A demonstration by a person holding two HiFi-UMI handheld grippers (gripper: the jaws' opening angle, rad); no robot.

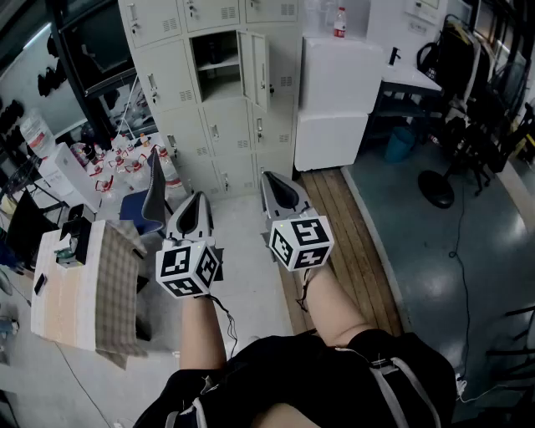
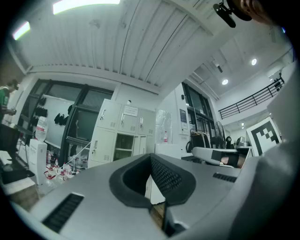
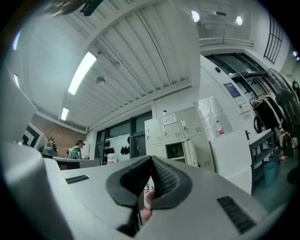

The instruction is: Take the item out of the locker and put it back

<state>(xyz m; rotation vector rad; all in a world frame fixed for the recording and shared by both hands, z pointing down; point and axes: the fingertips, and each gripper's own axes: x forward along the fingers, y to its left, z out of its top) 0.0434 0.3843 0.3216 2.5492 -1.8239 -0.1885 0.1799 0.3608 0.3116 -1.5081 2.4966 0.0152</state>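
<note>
The bank of pale lockers [image 1: 209,125] stands some way ahead, and one compartment [image 1: 219,65] has its door swung open to the right. Its inside is dark with a shelf, and I cannot make out any item there. My left gripper [image 1: 201,196] and right gripper [image 1: 270,176] are held side by side at waist height, pointing toward the lockers and well short of them. Both are shut with nothing between the pads. The open compartment [image 2: 123,147] shows far off beyond the left gripper [image 2: 151,158], and the same compartment [image 3: 176,150] lies beyond the right gripper [image 3: 151,162].
A white cabinet [image 1: 338,92] with a bottle [image 1: 339,21] on top stands right of the lockers. A table with a checked cloth [image 1: 92,288] is at my left, with a blue chair [image 1: 138,207] behind it. A floor fan [image 1: 436,189] and blue bin [image 1: 399,142] stand at the right.
</note>
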